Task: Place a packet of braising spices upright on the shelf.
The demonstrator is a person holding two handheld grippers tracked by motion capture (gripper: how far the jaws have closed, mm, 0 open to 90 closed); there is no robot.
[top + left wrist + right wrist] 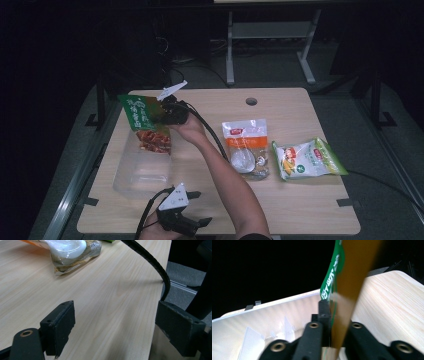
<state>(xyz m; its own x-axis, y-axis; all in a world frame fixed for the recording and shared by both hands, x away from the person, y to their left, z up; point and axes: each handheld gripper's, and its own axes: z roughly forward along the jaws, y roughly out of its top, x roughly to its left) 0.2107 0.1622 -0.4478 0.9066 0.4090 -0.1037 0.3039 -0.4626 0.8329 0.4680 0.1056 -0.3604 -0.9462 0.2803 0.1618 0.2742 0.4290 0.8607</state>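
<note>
The right gripper [162, 116] reaches across the table [210, 205] toward ten o'clock and holds a flat green snack pouch [145, 125] edge-on between its black jaws. In the right gripper view that pouch [342, 277] rises from between the pads as a thin, blurred sheet, green with white lettering on one face and brownish on the other. The jaws are nearly together with the pouch between them, yet whether the pads press it cannot be told. The pouch hangs tilted over a clear, rectangular plastic bin [131, 175] with rounded corners, at nine o'clock on the table; its lower end shows reddish printed food.

The left gripper [192, 207] rests at six o'clock, by the near edge, its jaws spread wide with nothing between them. In the left gripper view, its matte, blocky pads [60, 323] hover over pale, fine-grained wood laminate.

At the table's centre lies a glossy clear packet with an orange band [246, 147]. Just beside it, toward three o'clock, lies a crinkled white-and-green packet [307, 159]. A ribbed black cable [150, 260] curves off the table edge.
</note>
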